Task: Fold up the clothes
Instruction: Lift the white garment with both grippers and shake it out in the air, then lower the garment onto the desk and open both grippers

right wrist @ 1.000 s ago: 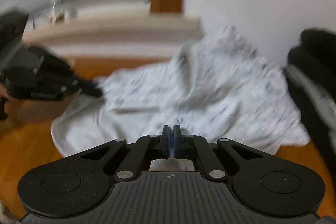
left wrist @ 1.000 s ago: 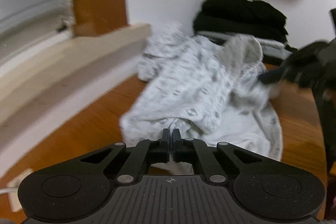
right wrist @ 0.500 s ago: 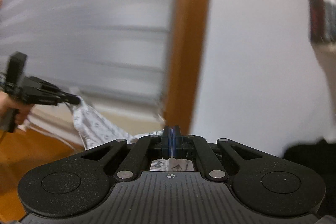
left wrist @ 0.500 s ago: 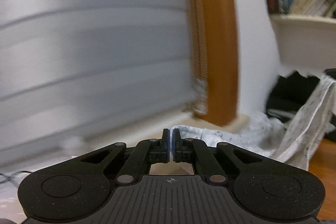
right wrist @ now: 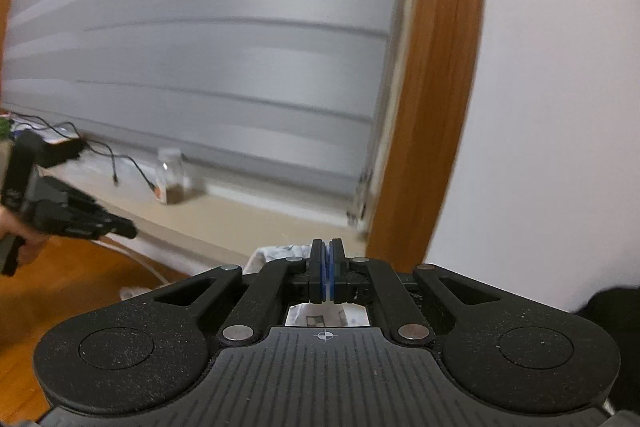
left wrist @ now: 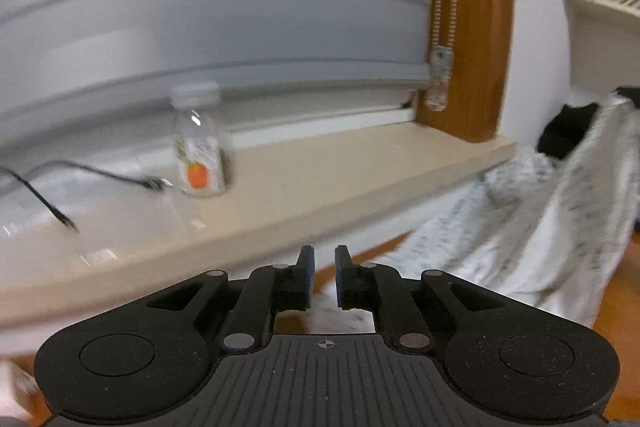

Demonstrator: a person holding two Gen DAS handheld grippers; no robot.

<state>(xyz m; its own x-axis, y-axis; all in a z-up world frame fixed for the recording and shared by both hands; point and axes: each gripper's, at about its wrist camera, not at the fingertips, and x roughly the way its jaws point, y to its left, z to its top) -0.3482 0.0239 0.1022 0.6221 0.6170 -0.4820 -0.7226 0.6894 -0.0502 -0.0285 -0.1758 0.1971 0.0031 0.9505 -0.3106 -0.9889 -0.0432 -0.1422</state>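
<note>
White patterned cloth, the soft garment [left wrist: 540, 227], hung at three o'clock in your left view, its long axis slanting from upper right down toward the wooden floor [left wrist: 616, 307]. Your left gripper [left wrist: 324, 275] had just been opening, nothing between its pads. Your right gripper [right wrist: 327, 275] pinched the garment's edge.

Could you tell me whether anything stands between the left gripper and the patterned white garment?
Nothing visible does: the left gripper stands slightly open and empty, and the patterned white garment hangs to its right, over bare wooden floor.
</note>
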